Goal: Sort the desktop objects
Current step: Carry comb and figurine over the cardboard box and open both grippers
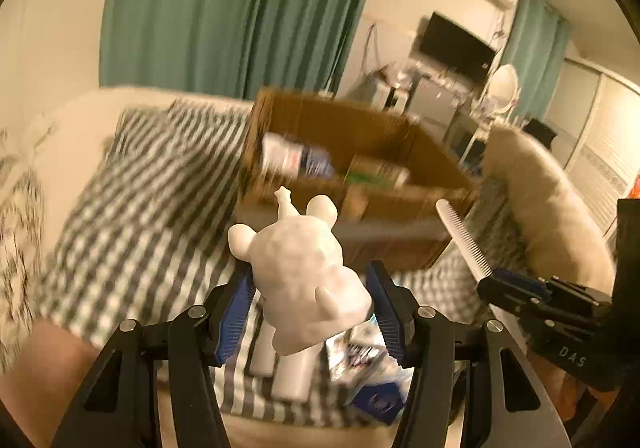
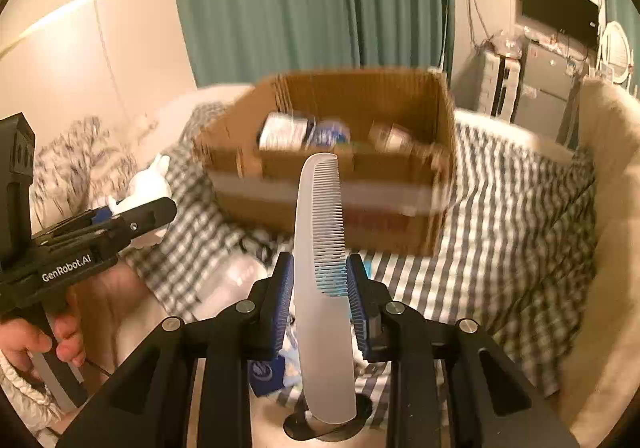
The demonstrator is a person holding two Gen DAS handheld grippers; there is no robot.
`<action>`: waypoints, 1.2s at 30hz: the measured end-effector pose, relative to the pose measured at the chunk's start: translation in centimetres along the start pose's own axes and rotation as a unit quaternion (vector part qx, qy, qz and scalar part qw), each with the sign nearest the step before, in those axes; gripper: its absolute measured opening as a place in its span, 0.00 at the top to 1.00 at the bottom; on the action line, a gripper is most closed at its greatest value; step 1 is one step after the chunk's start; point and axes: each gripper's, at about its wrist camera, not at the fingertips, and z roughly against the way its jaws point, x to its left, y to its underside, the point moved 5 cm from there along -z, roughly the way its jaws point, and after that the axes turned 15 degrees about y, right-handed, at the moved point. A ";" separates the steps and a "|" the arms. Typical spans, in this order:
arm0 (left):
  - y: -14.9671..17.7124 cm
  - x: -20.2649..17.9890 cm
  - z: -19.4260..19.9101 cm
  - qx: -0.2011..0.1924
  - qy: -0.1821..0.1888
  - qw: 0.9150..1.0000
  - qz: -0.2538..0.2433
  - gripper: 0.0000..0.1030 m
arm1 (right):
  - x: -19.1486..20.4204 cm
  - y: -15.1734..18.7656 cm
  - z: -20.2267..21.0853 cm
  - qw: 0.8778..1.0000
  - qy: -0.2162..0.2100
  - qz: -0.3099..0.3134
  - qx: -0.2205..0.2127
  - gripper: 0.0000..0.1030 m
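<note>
**Both claws loaded above the checked bed, cardboard box ahead**

Left wrist view: the left claw (image 1: 310,298) is clenched on a white animal figurine (image 1: 306,272), its blue pads (image 1: 236,312) pressing the figure's sides. The figurine juts forward from between the fingers, ears and a small limb pointing away from the camera. Straight ahead of the claw, beyond the figurine, an open cardboard box (image 1: 352,184) sits on the grey-and-white checked bed cover (image 1: 132,208); blurred packages lie inside it. Below the claw, on the cover, lie a white bottle (image 1: 288,372) and a blue-and-white packet (image 1: 376,384). To the right of the claw, the right claw (image 1: 508,284) comes in from the frame edge, grasping a white comb (image 1: 464,236) whose free end points towards the box.

Right wrist view: the right claw (image 2: 320,296) grips the comb (image 2: 320,248) across its width, teeth facing the right-hand pad, and the comb rises forward from between the fingers with its tip towards the cardboard box (image 2: 332,176) just ahead. The box holds blurred jars and packets. To the left of the claw, the left claw (image 2: 120,216), held by a hand (image 2: 44,336), carries the figurine (image 2: 148,184) over the checked cover (image 2: 520,208). Under the right claw lie the packet (image 2: 268,372) and a white bottle (image 2: 232,284).
</note>
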 end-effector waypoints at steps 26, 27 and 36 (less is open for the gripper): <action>-18.5 -6.5 -0.6 -0.075 0.040 0.992 -0.098 0.43 | -1.4 -17.4 2.4 0.992 0.020 0.026 -0.120 0.75; -19.0 -6.4 -1.1 -0.074 0.040 0.992 -0.099 0.43 | -1.5 -17.9 1.7 0.993 0.018 0.023 -0.117 0.75; -20.0 -3.1 -8.8 -0.032 0.026 0.996 -0.079 0.43 | -2.6 -18.9 -7.0 0.998 0.006 -0.001 -0.068 0.75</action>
